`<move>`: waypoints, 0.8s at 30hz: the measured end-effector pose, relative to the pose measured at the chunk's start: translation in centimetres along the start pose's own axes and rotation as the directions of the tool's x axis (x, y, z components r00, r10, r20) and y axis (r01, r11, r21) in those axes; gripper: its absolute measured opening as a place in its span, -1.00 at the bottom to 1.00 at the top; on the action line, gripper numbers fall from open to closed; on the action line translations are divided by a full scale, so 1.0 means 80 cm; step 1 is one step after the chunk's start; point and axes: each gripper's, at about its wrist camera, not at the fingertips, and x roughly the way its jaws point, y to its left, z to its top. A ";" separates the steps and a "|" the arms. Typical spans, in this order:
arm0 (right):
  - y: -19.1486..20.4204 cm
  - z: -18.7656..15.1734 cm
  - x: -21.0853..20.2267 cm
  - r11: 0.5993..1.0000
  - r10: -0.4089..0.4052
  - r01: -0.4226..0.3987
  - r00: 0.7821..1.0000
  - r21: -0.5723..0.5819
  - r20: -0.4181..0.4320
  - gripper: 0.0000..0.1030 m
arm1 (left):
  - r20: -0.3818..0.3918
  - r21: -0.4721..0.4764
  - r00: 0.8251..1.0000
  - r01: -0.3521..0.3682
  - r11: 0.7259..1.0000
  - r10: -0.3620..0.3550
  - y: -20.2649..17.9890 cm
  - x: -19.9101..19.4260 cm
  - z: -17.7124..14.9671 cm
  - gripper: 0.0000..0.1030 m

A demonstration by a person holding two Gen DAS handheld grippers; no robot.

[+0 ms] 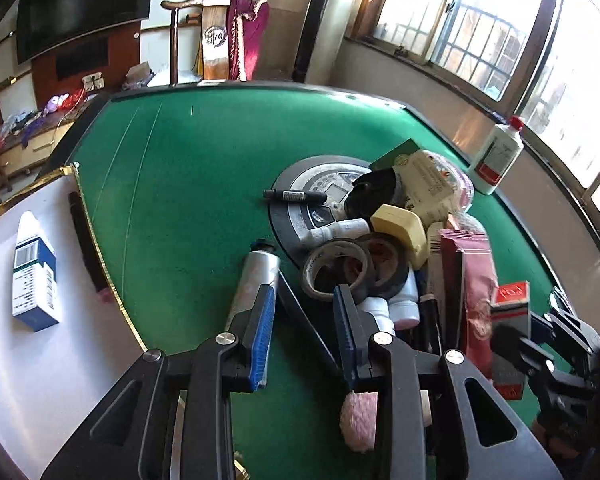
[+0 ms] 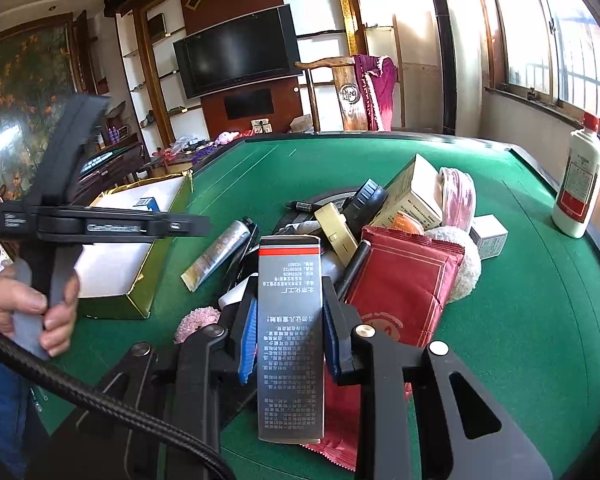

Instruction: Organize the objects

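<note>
The gold-rimmed box (image 1: pixel 40 360) at the desk's (image 1: pixel 188 184) left edge contains a blue-white carton (image 1: pixel 34 270); left tool (image 1: pixel 304 312) narrow, empty; right tool (image 2: pixel 290 320) clamps the grey carton (image 2: pixel 290 320) above the desk-centre pile.

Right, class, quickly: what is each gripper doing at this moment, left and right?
Left gripper: open, nothing between its pads, poised over the silver tube and tape rolls.
Right gripper: shut on the grey box.
</note>
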 end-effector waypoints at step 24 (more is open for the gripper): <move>-0.003 -0.002 -0.003 0.998 0.058 -0.058 0.998 0.034 -0.016 -0.52 | -0.201 -0.011 0.931 -0.312 0.950 0.304 0.020 0.099 0.015 0.15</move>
